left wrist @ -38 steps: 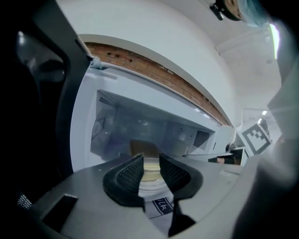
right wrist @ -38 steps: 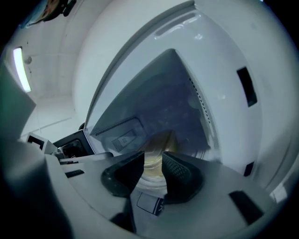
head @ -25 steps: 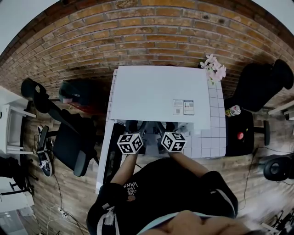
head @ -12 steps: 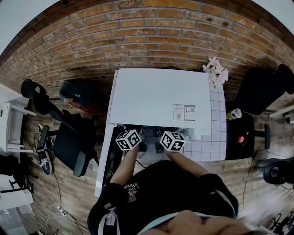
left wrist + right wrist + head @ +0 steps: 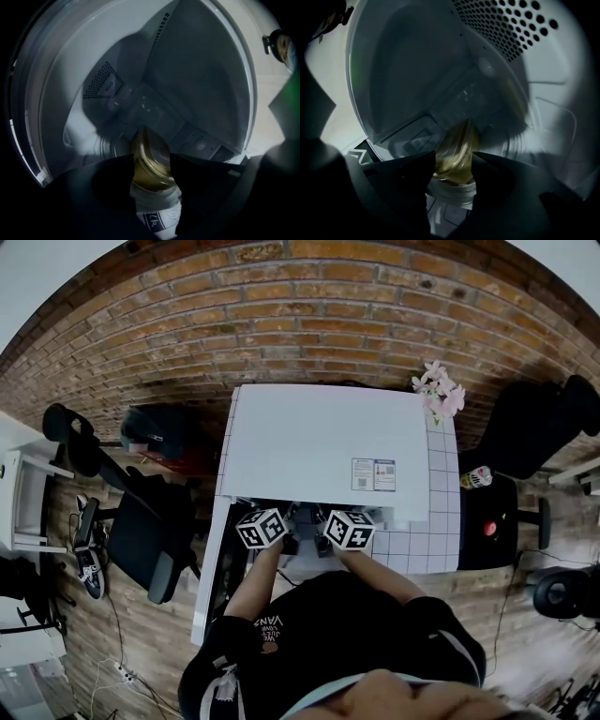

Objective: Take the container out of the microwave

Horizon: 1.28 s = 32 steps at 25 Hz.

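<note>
Brick-walled room, inside microwave (image 5: 319,437): clamping left gripper (image 5: 151,174) and right gripper (image 5: 453,165) on rim of container (image 5: 144,106); next, probably pulling it out level.

left gripper (image 5: 152,174) and right gripper (image 5: 453,169) have fingers (image 5: 105,197) clamped.

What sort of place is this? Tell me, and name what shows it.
Probably an office or workroom with a mock kitchen corner, not a home kitchen: a white microwave sits on a white tiled counter against a bare brick wall, with black office chairs beside it.
</note>
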### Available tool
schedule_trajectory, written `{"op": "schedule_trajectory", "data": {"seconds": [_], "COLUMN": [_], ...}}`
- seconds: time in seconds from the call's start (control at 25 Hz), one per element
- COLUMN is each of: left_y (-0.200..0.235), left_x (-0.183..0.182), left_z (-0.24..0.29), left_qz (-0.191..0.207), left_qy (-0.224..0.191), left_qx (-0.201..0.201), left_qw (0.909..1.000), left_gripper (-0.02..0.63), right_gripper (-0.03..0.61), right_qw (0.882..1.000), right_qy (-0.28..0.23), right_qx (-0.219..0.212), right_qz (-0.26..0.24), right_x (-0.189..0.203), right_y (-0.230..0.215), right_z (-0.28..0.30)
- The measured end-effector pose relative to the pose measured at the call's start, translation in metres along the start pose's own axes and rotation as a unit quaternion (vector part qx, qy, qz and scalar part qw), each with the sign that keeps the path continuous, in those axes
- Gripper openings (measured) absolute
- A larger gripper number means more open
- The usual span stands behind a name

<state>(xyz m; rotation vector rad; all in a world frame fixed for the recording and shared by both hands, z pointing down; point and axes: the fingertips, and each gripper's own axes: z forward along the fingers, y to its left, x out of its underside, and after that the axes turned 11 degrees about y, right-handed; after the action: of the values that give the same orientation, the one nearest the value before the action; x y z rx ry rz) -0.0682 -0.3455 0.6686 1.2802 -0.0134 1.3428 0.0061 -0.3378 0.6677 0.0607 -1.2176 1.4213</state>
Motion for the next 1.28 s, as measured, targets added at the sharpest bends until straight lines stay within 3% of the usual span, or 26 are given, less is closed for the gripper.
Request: {"op": "schedule_trajectory", "data": {"seconds": [1.28], "left_y": [-0.031], "left_x": [0.022], "left_z": [-0.049], "left_qz": [0.000], "left_qy": [-0.029], "left_qx": [0.003], "left_qw": [0.9996], "left_gripper": [0.230], "right_gripper": [0.219], "right_qw": [0.999], "right_qy": [0.004], "right_qx": [-0.001], "right_qz": [-0.042], "right_x": [0.017], "right_y": [0.028], "right_z": [-0.047]}}
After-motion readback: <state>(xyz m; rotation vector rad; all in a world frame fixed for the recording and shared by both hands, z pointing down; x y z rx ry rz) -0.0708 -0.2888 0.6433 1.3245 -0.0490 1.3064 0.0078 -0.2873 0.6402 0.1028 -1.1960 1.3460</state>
